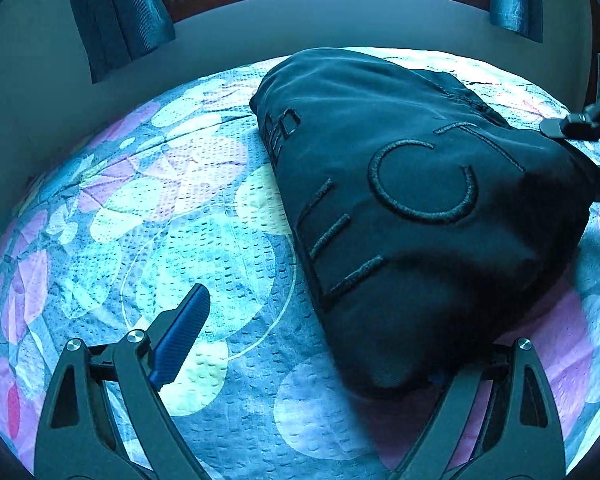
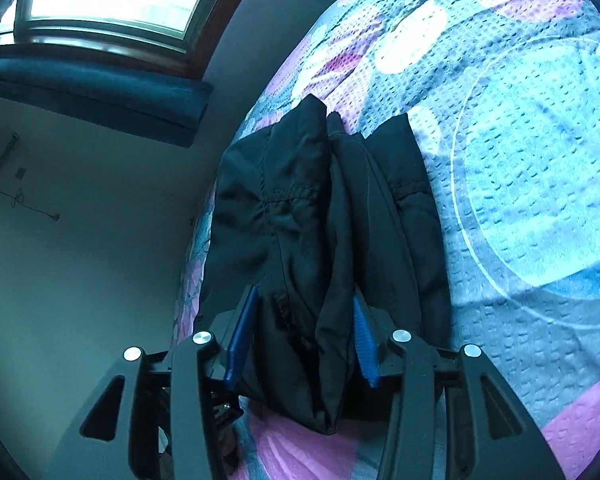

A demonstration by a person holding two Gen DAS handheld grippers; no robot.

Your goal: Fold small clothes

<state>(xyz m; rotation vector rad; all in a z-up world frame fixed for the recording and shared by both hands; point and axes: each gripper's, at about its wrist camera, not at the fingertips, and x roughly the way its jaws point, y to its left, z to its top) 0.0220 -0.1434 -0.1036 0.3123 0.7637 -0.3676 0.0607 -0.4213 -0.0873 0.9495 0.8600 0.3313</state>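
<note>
Left wrist view: the black folded garment with raised lettering (image 1: 420, 208) lies on the quilted floral bedspread (image 1: 172, 216). The left gripper (image 1: 308, 344) stands wide open, holding nothing; its right finger is hidden under the fabric edge. Risk: withdrawal may drag that edge and spoil the fold.

Right wrist view: the right gripper (image 2: 304, 340) is partly open, bunched cloth between loose pads (image 2: 240, 336). Risk: fabric may snag on lifting.
</note>
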